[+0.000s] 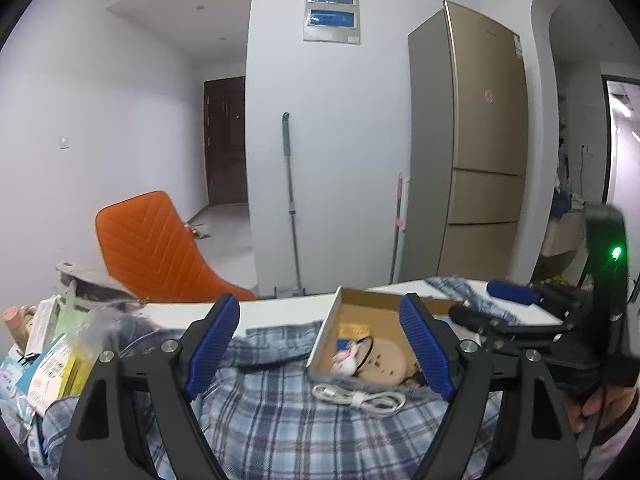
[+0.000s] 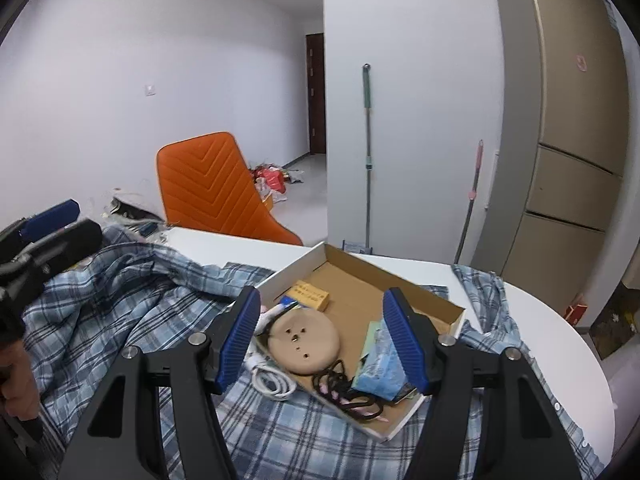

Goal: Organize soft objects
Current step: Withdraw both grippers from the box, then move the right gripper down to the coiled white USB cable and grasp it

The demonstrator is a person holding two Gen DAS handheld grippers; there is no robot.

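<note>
Blue-and-white checked cloth, a shirt [image 2: 132, 320] by the look of it, lies crumpled over most of the white surface [image 2: 552, 340], and nothing about it suggests that sorting has begun: it is unfolded, bunched to the left of the cardboard box [image 2: 360, 280] and trapped underneath it.

Taking the box as the landmark and going left to right: well to its left sits a heap of packets [image 1: 52, 360] at the surface's edge, with an orange chair [image 1: 156, 248] behind them. Nearer the box, the left gripper [image 1: 320, 348] hovers over the shirt, its fingers spread wide with nothing between them. Just left of the box's near corner a white cable [image 1: 360, 398] rests on the cloth. Inside the box are a round tan disc [image 2: 304, 344], a small yellow carton [image 2: 310, 295], black cord and a blue packet [image 2: 378, 376]. The right gripper [image 2: 322, 338] hangs above the box, fingers moderately parted and empty. Right of the box, more shirt trails toward the rounded edge.

By this reading, the whole job remains: the box and cable probably have to come off the cloth before it can be folded.

How much shirt lies under the box is hidden, the packets are cut off, and the pink-and-white item beside the disc is too small to identify.
</note>
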